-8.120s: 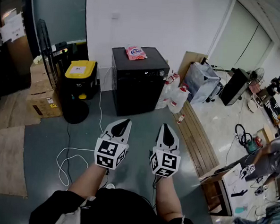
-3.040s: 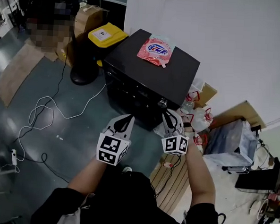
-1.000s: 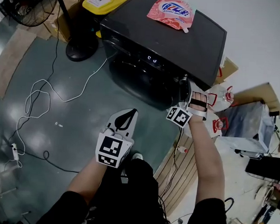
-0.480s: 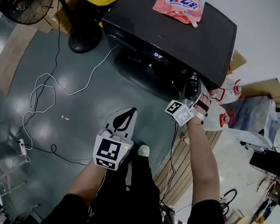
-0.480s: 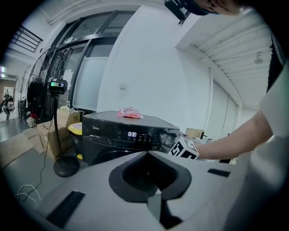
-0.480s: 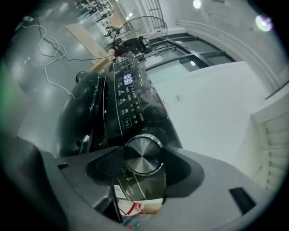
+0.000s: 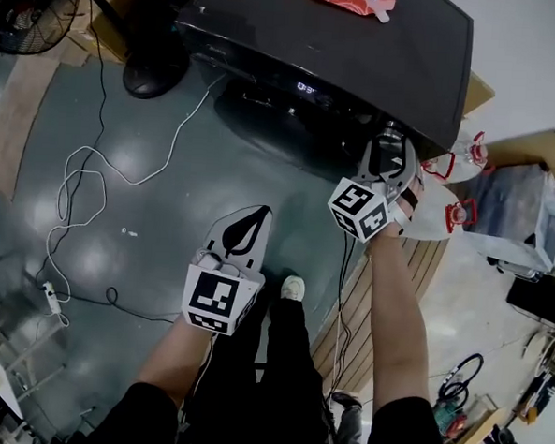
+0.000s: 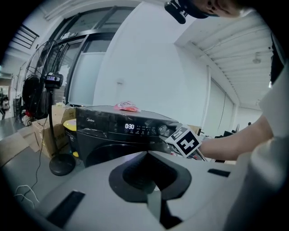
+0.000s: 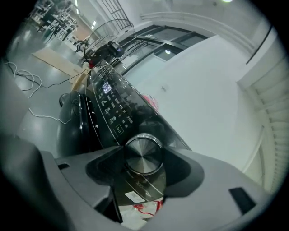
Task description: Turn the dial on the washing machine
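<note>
so yeah, my right claw (image 7: 387, 150) is clamped round the dial (image 9: 143, 154) at the right end of the washer (image 7: 363, 53) panel, square-on so a wrist roll turns it, while my left claw (image 7: 257, 215) hangs shut and empty, out of the way
</note>
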